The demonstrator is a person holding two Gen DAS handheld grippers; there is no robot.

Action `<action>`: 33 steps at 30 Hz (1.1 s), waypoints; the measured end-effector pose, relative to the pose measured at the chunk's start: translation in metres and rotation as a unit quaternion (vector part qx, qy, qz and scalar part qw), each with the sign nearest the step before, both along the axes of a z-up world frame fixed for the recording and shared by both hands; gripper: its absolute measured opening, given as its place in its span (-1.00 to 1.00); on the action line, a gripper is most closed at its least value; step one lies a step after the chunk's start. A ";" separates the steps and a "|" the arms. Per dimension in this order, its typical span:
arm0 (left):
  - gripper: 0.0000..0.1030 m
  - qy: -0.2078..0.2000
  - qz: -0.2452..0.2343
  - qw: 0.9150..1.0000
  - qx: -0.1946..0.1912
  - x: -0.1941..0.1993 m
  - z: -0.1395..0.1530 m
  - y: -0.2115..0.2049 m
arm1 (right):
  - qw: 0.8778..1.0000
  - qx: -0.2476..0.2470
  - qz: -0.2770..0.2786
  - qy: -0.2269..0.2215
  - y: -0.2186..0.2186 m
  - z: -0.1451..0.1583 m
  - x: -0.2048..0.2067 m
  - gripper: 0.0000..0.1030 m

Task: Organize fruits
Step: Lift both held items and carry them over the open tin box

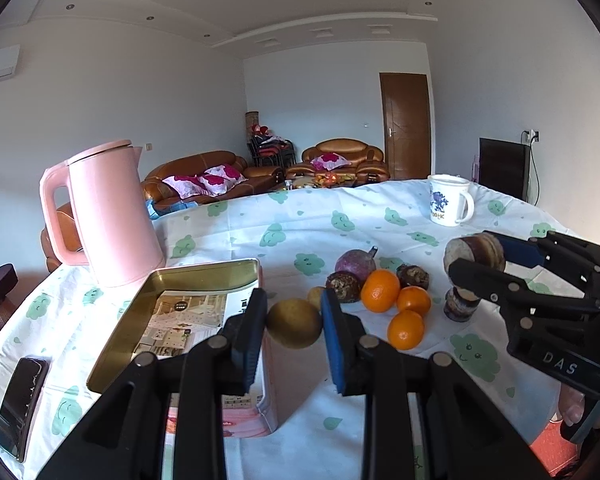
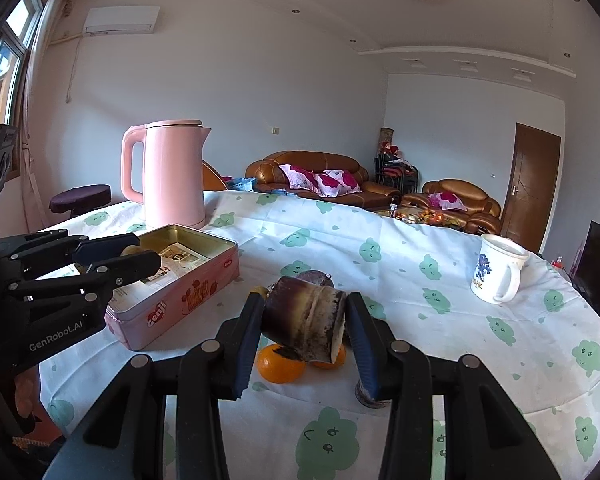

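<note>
left gripper (image 1: 294, 322) is clamped on a round yellow-green fruit (image 1: 294, 323), held above the edge of the open pink rectangular tin (image 1: 204, 276); in the right wrist view this fruit is mostly hidden behind the fingers. right gripper (image 2: 303, 326) is clamped on a short brown cut stalk segment (image 2: 304, 324), raised over the table. a second such segment (image 1: 460, 306) stands upright on the white tablecloth with green prints (image 1: 300, 224), partly cut off by a finger in the right view. three oranges (image 1: 380, 290) and dark round fruits (image 1: 343, 286) lie clustered; their kind cannot be made out. pink kettle (image 1: 112, 216), white mug (image 1: 448, 200) and black phone (image 1: 20, 404) stand apart.
</note>
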State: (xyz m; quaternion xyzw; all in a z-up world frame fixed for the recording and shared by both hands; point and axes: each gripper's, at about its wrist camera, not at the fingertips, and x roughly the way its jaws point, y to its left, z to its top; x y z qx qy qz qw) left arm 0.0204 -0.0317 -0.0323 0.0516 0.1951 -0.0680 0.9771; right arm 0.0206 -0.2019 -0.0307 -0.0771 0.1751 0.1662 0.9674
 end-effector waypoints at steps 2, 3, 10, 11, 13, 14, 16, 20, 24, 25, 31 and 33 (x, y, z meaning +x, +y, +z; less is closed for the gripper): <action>-0.43 -0.001 0.003 1.000 0.000 0.002 0.000 0.001 | 1.000 -0.002 0.003 -0.002 0.002 0.001 0.001 -0.15; -0.43 -0.001 0.004 1.000 -0.001 0.003 0.001 0.002 | 1.000 -0.004 0.004 -0.003 0.004 0.001 0.001 -0.15; -0.43 -0.003 0.017 1.000 -0.004 0.007 0.003 0.013 | 1.000 -0.014 0.017 -0.014 0.013 0.009 0.004 -0.15; -0.43 -0.003 0.019 1.000 -0.004 0.007 0.003 0.014 | 1.000 -0.015 0.019 -0.016 0.015 0.011 0.005 -0.15; -0.43 -0.004 0.023 1.000 -0.004 0.009 0.004 0.017 | 0.999 -0.017 0.024 -0.019 0.018 0.013 0.007 -0.14; -0.43 -0.003 0.024 1.000 -0.005 0.010 0.004 0.019 | 0.999 -0.019 0.026 -0.020 0.020 0.014 0.007 -0.14; -0.43 -0.004 0.027 1.000 -0.005 0.012 0.005 0.022 | 0.999 -0.022 0.030 -0.023 0.024 0.017 0.009 -0.15; -0.43 -0.005 0.034 0.999 -0.007 0.015 0.007 0.028 | 0.998 -0.026 0.041 -0.027 0.033 0.022 0.014 -0.14; -0.43 -0.005 0.041 0.999 -0.007 0.019 0.010 0.034 | 0.998 -0.031 0.052 -0.032 0.043 0.026 0.018 -0.14; -0.43 -0.005 0.042 0.999 -0.007 0.020 0.010 0.036 | 0.997 -0.032 0.054 -0.033 0.045 0.028 0.019 -0.14; -0.43 -0.002 0.054 0.999 -0.007 0.027 0.012 0.045 | 0.997 -0.027 0.069 -0.032 0.054 0.037 0.032 -0.14; -0.43 -0.001 0.059 0.998 -0.007 0.029 0.012 0.049 | 0.996 -0.025 0.074 -0.031 0.057 0.039 0.036 -0.14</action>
